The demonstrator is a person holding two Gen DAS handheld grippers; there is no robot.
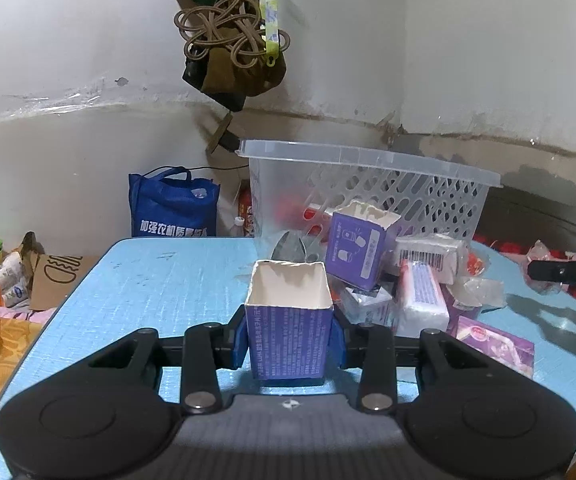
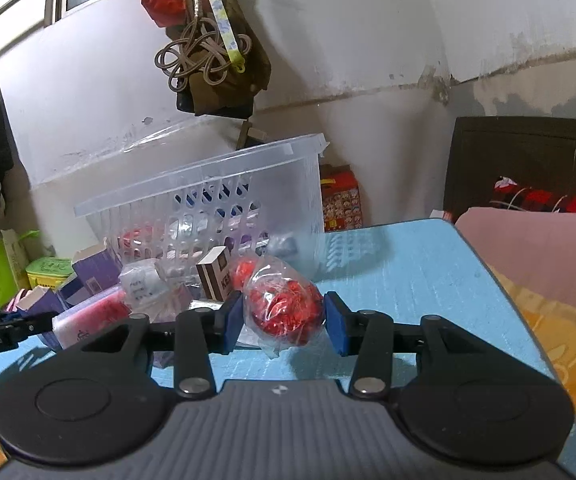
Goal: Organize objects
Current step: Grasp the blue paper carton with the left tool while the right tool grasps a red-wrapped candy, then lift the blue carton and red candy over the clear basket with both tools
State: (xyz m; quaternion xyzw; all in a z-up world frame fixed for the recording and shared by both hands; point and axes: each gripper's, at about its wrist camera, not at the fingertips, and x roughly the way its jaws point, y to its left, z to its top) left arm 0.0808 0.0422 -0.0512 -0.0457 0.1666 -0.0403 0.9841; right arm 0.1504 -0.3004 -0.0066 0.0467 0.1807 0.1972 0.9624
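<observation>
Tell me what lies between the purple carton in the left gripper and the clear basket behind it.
In the left wrist view, a pair of pliers lies on the blue table between the purple carton and the clear basket.

Two low, close wrist views across table (image 1: 159, 272), sharing basket (image 1: 368, 160)

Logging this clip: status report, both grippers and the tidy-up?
Left gripper shut on open purple carton. Right gripper shut on bagged red ball. Clear basket ahead, clutter pile before it.
</observation>
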